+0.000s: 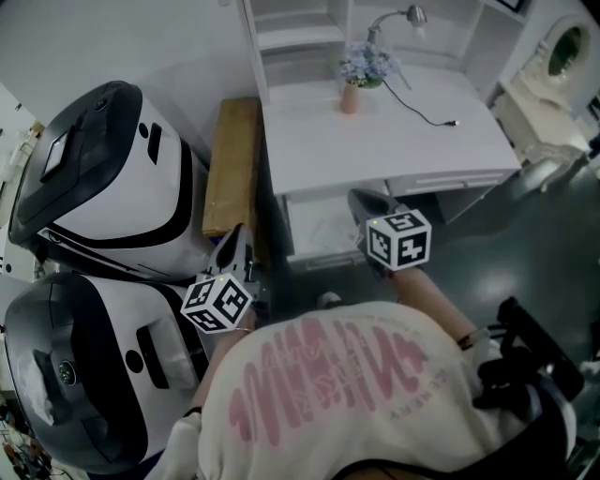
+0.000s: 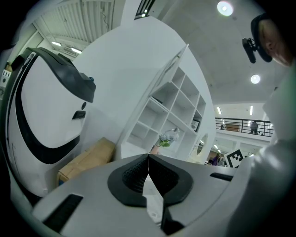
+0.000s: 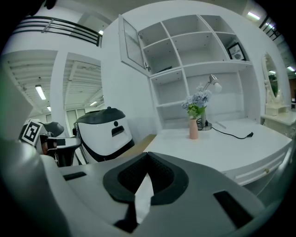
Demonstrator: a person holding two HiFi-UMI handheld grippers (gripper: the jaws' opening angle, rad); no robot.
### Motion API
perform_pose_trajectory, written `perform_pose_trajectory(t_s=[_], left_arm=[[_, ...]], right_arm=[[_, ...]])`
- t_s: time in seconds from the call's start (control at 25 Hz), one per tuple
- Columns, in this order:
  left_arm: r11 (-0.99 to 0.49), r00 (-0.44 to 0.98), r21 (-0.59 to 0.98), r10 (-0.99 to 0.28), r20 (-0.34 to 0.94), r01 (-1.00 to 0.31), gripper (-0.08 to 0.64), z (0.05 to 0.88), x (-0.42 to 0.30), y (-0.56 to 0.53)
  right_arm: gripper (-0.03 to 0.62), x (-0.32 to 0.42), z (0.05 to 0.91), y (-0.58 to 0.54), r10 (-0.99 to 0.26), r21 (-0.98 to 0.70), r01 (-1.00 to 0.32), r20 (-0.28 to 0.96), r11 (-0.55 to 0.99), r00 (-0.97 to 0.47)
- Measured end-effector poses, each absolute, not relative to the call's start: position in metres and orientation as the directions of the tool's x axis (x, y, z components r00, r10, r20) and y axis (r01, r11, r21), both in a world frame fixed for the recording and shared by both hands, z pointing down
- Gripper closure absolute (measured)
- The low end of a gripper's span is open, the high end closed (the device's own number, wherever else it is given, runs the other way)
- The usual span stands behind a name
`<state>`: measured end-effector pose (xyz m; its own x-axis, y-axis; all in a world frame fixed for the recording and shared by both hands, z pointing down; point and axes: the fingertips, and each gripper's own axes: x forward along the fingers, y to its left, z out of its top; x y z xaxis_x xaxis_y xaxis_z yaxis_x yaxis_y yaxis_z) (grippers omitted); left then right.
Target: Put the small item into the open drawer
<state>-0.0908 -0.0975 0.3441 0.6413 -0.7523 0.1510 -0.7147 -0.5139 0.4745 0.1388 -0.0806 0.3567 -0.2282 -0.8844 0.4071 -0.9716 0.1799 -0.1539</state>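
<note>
Hovering my right gripper (image 3: 148,156), pinched shut and empty, over the open drawer (image 1: 317,230) below the desk's (image 1: 394,141) front edge; my left gripper (image 2: 148,158) matches. No small item shows, so I should find it first.

Bright, even light (rims perhaps blurred)

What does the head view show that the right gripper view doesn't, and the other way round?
Only the head view: the open drawer under the desk, and the person's shirt. Only the right gripper view: the right gripper with its jaws shut on nothing, the upper shelves and a framed picture. Both: the desk, the pink vase of flowers, the lamp and its cable.
</note>
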Motion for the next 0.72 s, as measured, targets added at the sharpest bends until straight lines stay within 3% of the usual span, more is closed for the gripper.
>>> perform_pose_trajectory(t_s=[0.72], left_arm=[[-0.512,0.642,0.478,-0.751,0.154,-0.714,0.531,0.347,-0.091,-0.089]], right_arm=[[0.572,0.143,0.364,-0.07,-0.88,-0.153,-0.975,0.426,0.162,-0.213]])
